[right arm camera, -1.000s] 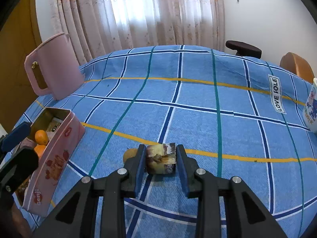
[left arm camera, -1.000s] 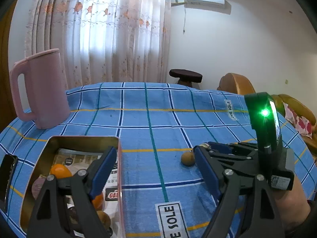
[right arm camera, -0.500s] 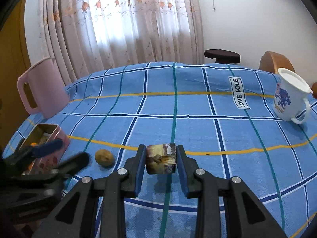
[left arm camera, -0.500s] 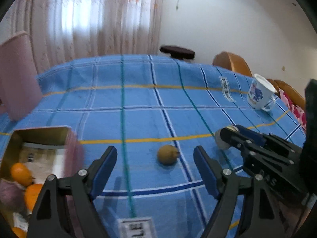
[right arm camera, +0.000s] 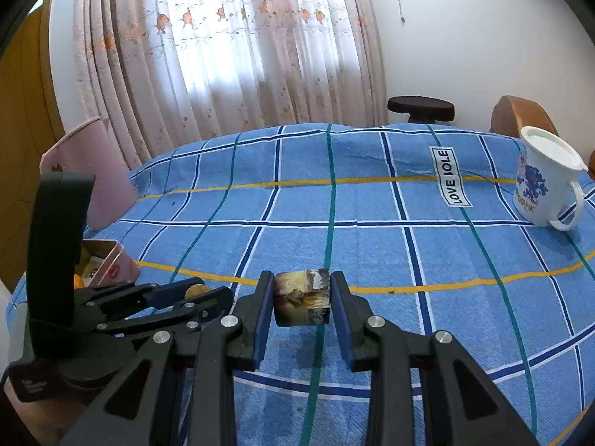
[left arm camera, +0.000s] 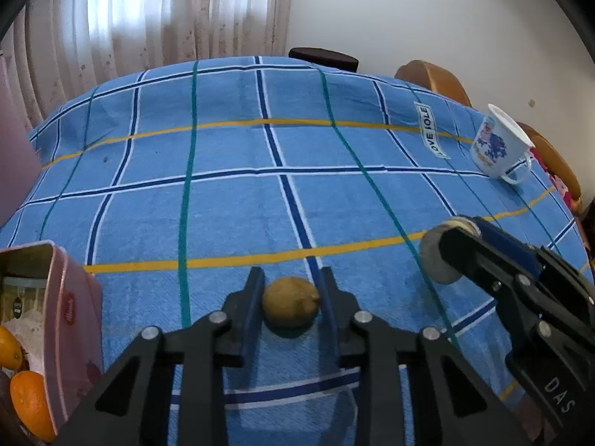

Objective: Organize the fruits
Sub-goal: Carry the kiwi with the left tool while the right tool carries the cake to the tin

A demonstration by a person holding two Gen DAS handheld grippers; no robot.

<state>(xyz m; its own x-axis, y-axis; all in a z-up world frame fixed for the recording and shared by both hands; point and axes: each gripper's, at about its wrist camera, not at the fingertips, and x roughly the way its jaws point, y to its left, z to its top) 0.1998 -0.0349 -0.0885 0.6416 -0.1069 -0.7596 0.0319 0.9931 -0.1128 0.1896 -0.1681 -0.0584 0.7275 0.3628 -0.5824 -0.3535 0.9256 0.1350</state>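
Jaws of the left gripper (left arm camera: 290,299) have just been closing, and the blue pads now sit against both sides of a small brown fruit (left arm camera: 290,301), which rests on the blue checked cloth (left arm camera: 230,200) over the tabletop. The fruit is dead centre between the 2 pads, near the tips. It looks slightly egg-shaped, long axis lying left to right across the gap, a small nub toward the right pad.

Jaws of the right gripper (right arm camera: 302,303) are clamped on a short round can (right arm camera: 302,301) with a printed label, held clear at the right of the scene; in the left wrist view its grey end face shows at the right, just beyond the fruit.

Pink tin (left arm camera: 70,319) stands at the near left, open top, with oranges (left arm camera: 28,401) already inside. It lies to the left of the held fruit and close by, so the left hand is clearly the nearer one to carry it there.

Judgement: grip taken, lift not yet made. Next move likely up and left over the tin's rim. Risk: a round fruit pinched near the tips may roll out.

White mug (left arm camera: 496,146) far right, out of the way.
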